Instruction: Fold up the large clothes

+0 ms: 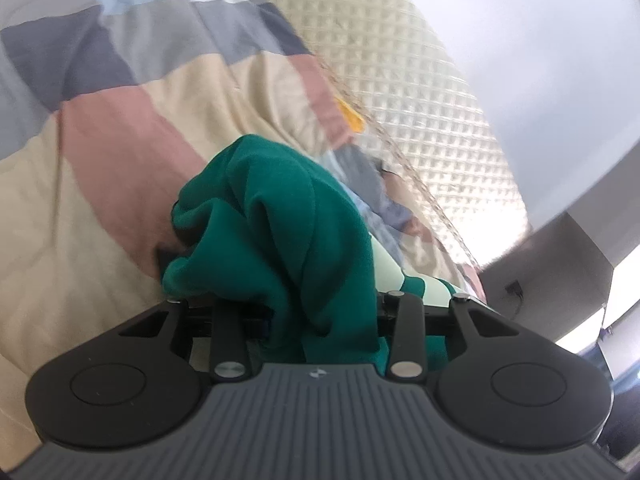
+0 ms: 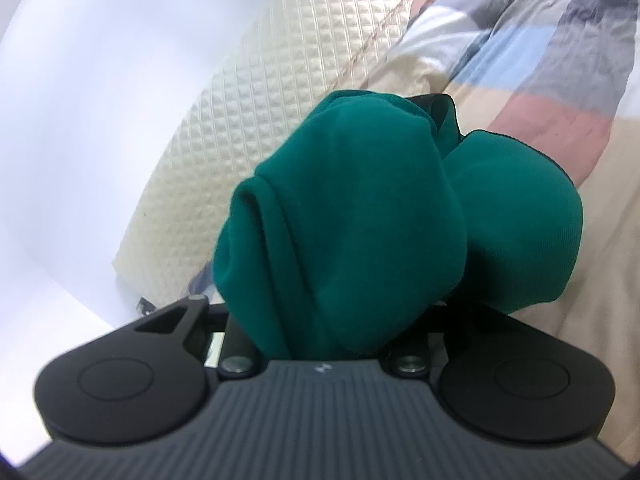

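In the left wrist view, the left gripper (image 1: 280, 280) is pinching a bunched fold of the green garment (image 1: 280, 220). Its fingers are almost wholly buried under the cloth; only a dark fingertip (image 1: 164, 258) is poking out at the left edge of the bundle. The fabric is rising out of the jaw slot in the lower middle of the frame and heaping up toward the centre. To the right of the bundle, a part of the same garment with pale mint stripes (image 1: 390, 268) is showing just above the gripper's linkage. Behind the cloth, a patchwork bedspread (image 1: 120, 100) in beige, pink, grey and blue blocks is filling the left and upper left of the frame. A cream quilted headboard (image 1: 400, 60) is running diagonally across the upper right, with a white wall (image 1: 560, 40) beyond it.

In the right wrist view, the right gripper (image 2: 340, 312) is clamping another thick wad of the green garment (image 2: 360, 220), which is ballooning over the centre of the frame and hiding both fingers completely. The bedspread (image 2: 540, 60) is lying across the upper right and right edge, the headboard (image 2: 280, 80) is slanting through the upper middle, and the wall (image 2: 80, 80) is taking up the left side.
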### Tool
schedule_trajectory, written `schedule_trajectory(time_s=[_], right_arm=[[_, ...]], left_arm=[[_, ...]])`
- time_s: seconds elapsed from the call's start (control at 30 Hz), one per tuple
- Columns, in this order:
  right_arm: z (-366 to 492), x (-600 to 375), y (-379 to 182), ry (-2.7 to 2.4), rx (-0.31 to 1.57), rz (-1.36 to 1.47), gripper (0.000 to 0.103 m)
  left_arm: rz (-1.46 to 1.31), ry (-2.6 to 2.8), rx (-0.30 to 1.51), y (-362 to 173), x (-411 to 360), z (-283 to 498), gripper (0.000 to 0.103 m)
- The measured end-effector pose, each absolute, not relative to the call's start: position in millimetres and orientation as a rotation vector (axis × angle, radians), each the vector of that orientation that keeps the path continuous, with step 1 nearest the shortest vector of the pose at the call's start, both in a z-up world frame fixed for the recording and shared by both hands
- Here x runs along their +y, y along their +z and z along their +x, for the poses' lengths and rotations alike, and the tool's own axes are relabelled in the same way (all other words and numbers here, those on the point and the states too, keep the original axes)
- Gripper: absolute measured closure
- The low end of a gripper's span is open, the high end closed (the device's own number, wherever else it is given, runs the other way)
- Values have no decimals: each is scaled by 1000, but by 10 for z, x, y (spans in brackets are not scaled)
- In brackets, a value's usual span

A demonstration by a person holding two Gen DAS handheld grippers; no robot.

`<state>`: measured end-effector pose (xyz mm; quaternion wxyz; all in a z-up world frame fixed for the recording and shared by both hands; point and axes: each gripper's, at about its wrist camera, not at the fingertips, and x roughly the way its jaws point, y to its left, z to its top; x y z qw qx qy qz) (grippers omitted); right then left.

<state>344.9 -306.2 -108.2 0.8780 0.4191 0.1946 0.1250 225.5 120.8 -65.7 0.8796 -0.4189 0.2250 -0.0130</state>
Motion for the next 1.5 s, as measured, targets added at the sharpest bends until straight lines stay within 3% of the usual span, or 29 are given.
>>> schedule_trajectory(time_s=[0.4, 0.77, 1.07, 1.37, 1.5], right_arm=[[3286, -4080, -343, 259, 264, 850, 69], [3757, -5239, 276, 182, 131, 838, 68], [4266, -5852, -358, 87, 199, 903, 68], [4463, -5892, -1228, 50, 321, 905, 68], [4322, -5920, -1549, 75, 307, 911, 68]], left_arm=[[-837, -187, 418, 161, 266, 2612, 60], [-782, -291, 406, 845, -1168, 3997, 60], [-734, -302, 513, 280, -1825, 5046, 60], [-689, -300, 607, -885, -1727, 5123, 60], [-655, -343, 557, -1091, -1695, 5072, 58]])
